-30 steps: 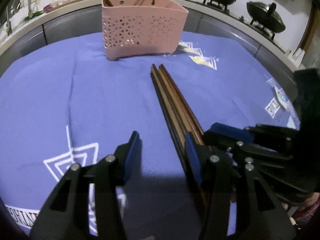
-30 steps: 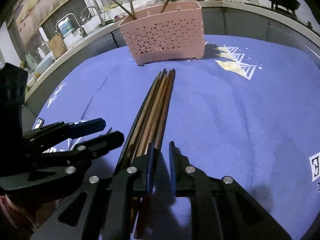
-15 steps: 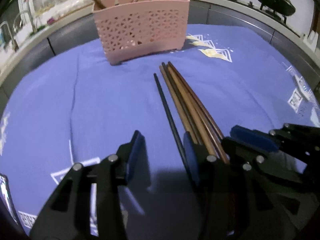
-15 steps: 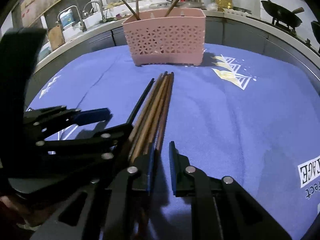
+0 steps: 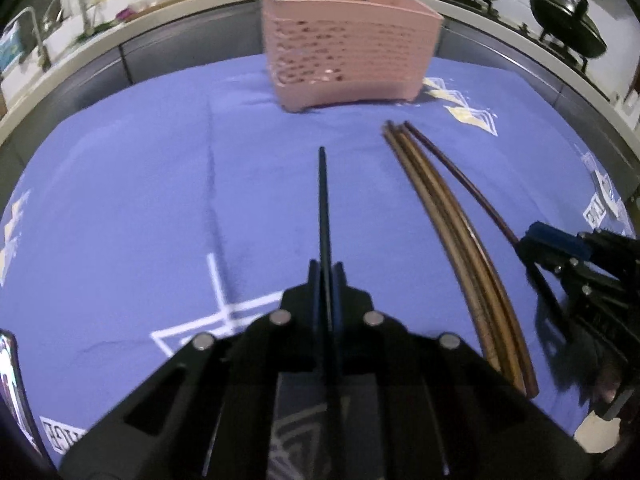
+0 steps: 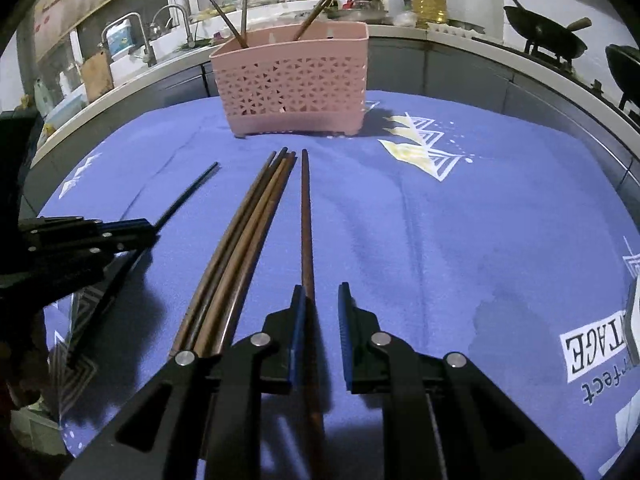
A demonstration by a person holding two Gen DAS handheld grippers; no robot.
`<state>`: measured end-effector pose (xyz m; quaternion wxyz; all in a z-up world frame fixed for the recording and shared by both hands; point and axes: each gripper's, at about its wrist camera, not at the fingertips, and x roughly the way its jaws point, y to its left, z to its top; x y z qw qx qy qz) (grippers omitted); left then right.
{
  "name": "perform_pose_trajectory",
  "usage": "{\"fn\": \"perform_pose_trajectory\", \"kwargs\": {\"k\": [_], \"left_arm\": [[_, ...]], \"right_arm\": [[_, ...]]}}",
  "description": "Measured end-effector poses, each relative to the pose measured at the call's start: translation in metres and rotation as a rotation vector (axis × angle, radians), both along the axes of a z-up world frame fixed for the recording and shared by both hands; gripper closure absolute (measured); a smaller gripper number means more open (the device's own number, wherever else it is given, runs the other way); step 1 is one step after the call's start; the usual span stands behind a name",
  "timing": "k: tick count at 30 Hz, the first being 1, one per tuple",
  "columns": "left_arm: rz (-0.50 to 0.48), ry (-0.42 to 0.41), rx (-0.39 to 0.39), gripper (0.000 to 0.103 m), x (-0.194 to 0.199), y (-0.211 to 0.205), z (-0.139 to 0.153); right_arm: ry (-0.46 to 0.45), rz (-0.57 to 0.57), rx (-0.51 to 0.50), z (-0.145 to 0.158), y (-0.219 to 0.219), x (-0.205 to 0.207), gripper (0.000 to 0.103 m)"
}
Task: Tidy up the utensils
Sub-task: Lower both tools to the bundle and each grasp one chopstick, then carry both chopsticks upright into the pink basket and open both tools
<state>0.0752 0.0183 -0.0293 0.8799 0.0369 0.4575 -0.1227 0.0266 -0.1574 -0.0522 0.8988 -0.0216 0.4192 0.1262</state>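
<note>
A pink perforated basket (image 5: 352, 48) (image 6: 296, 88) stands at the far side of the blue cloth, with several chopsticks leaning in it. My left gripper (image 5: 326, 268) (image 6: 148, 232) is shut on a thin black chopstick (image 5: 323, 200) (image 6: 188, 194) that points toward the basket. A bundle of brown chopsticks (image 5: 452, 240) (image 6: 248, 240) lies on the cloth between the two grippers. My right gripper (image 6: 320, 300) (image 5: 536, 252) is low over the cloth with a narrow gap between its jaws. One brown chopstick (image 6: 306, 220) runs through that gap along the left pad, ungripped.
The blue cloth (image 6: 460, 220) covers the table, with printed patterns and labels near its edges. Behind it runs a counter with a sink tap (image 6: 176, 28), bottles (image 6: 428, 0) and black woks (image 5: 568, 28) on a stove.
My left gripper has shut on the black chopstick and drawn it left, away from the brown bundle. One brown chopstick now lies apart from the bundle, between the right jaws.
</note>
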Motion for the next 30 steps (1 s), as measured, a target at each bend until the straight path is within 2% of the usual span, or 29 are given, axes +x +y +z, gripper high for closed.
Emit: {"fn": "perform_pose_trajectory", "kwargs": {"k": [3, 6, 13, 15, 16, 17, 19, 21, 22, 26, 30], "left_arm": [[0.000, 0.006, 0.010, 0.096, 0.007, -0.001, 0.001], [-0.023, -0.008, 0.038, 0.091, 0.016, -0.009, 0.002], [-0.032, -0.015, 0.055, 0.086, 0.053, -0.020, 0.003], [-0.044, -0.029, 0.050, 0.090, 0.061, -0.023, 0.003], [-0.057, -0.035, 0.043, 0.097, 0.064, -0.025, 0.003], [-0.062, -0.033, 0.031, 0.098, 0.066, -0.026, 0.002], [-0.055, -0.021, 0.017, 0.099, 0.070, -0.025, 0.003], [-0.059, 0.000, -0.030, 0.099, 0.069, -0.021, 0.009], [-0.059, -0.016, -0.050, 0.099, 0.066, -0.017, 0.015], [-0.048, -0.156, -0.178, 0.099, 0.040, 0.010, 0.066], [-0.049, -0.297, -0.275, 0.099, 0.008, 0.028, 0.114]], "right_arm": [[0.022, 0.019, -0.011, -0.002, 0.006, 0.012, 0.087], [0.028, 0.041, -0.021, -0.002, 0.012, 0.030, 0.087], [0.088, 0.096, -0.039, 0.001, 0.032, 0.097, 0.087], [0.110, 0.116, -0.029, 0.002, 0.036, 0.112, 0.088], [0.125, 0.128, -0.015, 0.003, 0.038, 0.121, 0.094], [0.137, 0.137, 0.002, 0.003, 0.039, 0.127, 0.097], [0.164, 0.130, 0.047, 0.002, 0.037, 0.137, 0.098], [0.166, 0.108, 0.088, 0.006, 0.032, 0.135, 0.098], [0.145, 0.108, 0.121, 0.012, 0.029, 0.129, 0.098], [-0.069, 0.110, 0.214, 0.059, 0.016, 0.083, 0.098], [-0.271, 0.087, 0.307, 0.098, -0.001, 0.040, 0.098]]}}
